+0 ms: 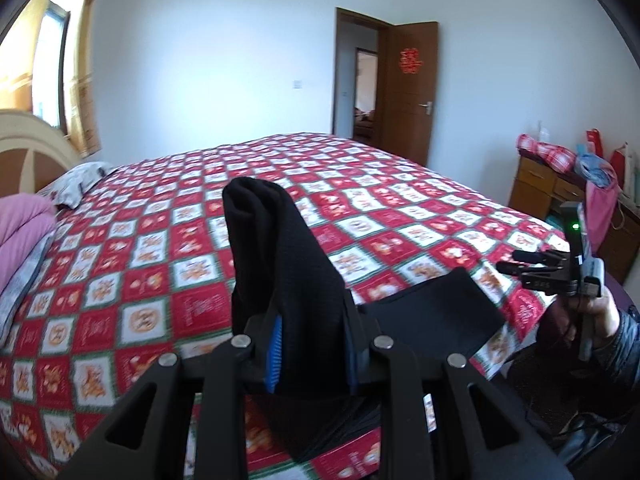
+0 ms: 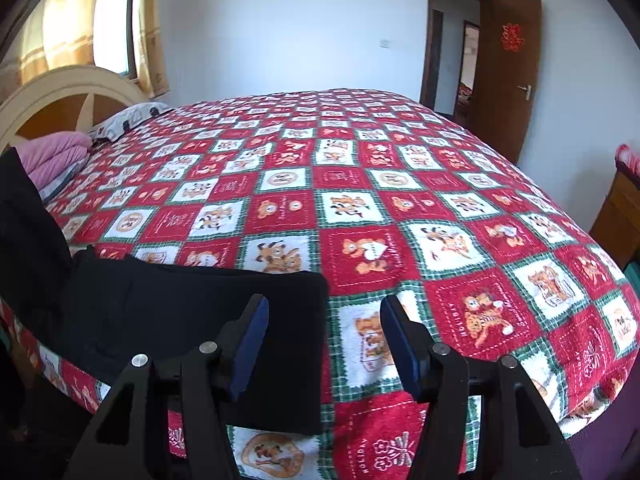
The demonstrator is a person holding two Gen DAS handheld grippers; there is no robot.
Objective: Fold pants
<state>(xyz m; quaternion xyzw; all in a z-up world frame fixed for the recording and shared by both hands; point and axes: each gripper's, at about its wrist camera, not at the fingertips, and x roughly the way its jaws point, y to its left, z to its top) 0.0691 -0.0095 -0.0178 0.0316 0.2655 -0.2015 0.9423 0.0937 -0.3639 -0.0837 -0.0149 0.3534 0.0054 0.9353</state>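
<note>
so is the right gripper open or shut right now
Open. In its own view the right gripper has its two blue pads set wide apart with nothing between them, above the black pants and the bedspread.

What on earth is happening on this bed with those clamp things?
A person is folding black pants on a bed with a red, white and green checked cover. The left gripper is clamped on one end of the fabric and holds it up off the bed. The right gripper is open and empty, beside the part lying flat near the bed's edge.

One pants (image 2: 192, 320); one bed (image 2: 400, 184); two grippers (image 1: 312, 356) (image 2: 324, 344); one door (image 2: 508, 76); one pink quilt (image 2: 56, 156); one pillow (image 2: 128, 116).
</note>
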